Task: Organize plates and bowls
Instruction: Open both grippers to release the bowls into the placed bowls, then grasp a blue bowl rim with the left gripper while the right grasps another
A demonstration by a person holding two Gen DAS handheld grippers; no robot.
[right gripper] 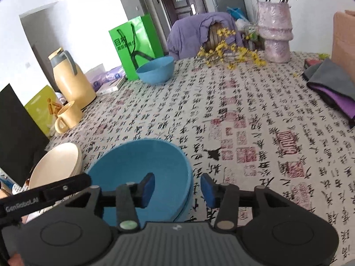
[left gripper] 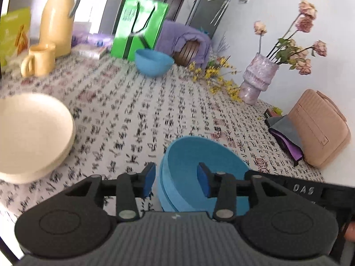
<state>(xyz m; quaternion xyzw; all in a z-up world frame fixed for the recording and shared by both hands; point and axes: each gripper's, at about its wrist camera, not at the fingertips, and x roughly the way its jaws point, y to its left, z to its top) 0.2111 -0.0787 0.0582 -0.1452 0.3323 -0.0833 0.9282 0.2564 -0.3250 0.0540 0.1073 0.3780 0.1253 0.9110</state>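
A bench covered in a white cloth with black brush writing and red stamps (right gripper: 255,115) holds the dishes. Close to both cameras sits a stack of smooth round blue plastic bowls (right gripper: 142,173), one nested inside another, with two rims showing at its side in the left wrist view (left gripper: 199,166). The left gripper (left gripper: 176,180) is open, its flat blue pads on either side of the stack's left rim without touching it. The right gripper (right gripper: 177,187) is open too, with the stack's right rim between its pads; one pad hangs over the bowl, the other over the cloth.

A stack of smooth round cream bowls (left gripper: 33,133) sits just to the left of the blue stack (right gripper: 57,166). Far back on the bench stands one more round blue bowl (left gripper: 154,63), alone, near a shiny green paper bag (left gripper: 139,26). A yellow jug with a grey handle (right gripper: 71,77) and a yellow mug (right gripper: 66,116) stand at the left. A bumpy pink vase (right gripper: 275,31) stands at the back right.
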